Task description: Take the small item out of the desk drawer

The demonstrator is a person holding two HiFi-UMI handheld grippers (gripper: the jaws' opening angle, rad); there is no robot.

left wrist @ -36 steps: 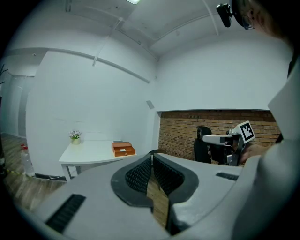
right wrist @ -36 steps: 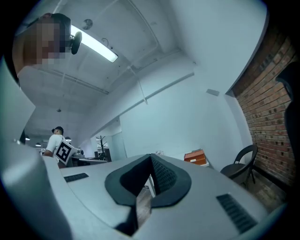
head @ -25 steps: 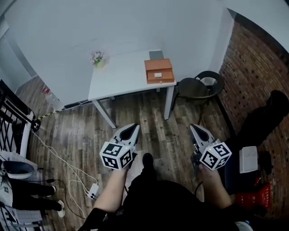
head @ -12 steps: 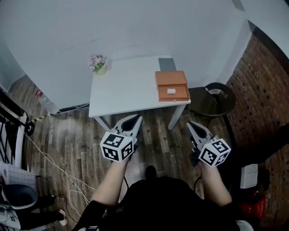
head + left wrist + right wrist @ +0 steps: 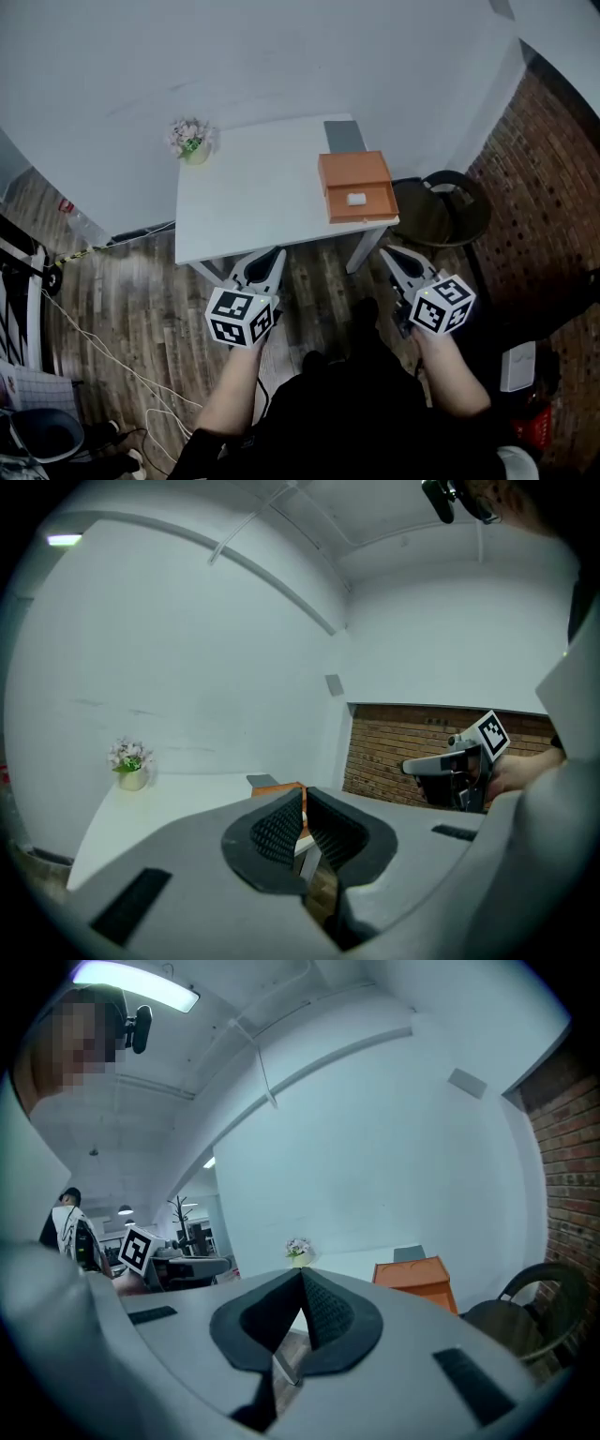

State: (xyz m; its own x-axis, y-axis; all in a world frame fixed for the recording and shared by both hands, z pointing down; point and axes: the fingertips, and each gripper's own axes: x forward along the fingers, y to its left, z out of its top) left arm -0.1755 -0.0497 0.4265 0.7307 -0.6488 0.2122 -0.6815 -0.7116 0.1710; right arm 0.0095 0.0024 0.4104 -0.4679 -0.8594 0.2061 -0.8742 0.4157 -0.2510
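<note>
On the white table (image 5: 244,202) against the pale wall, an orange desk drawer unit (image 5: 352,169) sits at the right end, near the front corner. Its front, lower section looks like a shallow tray pulled out toward the person, and the small white item (image 5: 356,198) lies in it, roughly in the middle, with nothing else beside it. A flat grey thing (image 5: 343,137) lies on the tabletop just behind the unit, and a little pot of flowers (image 5: 190,141) stands at the far left corner. The person stands on the wooden floor just short of the table. The left gripper (image 5: 272,253) has its jaws pressed together to a point, with nothing between them. The right gripper (image 5: 389,253) is likewise closed tight and empty. A dark round chair (image 5: 450,206) stands just right of the table, by the brick wall (image 5: 553,169).
</note>
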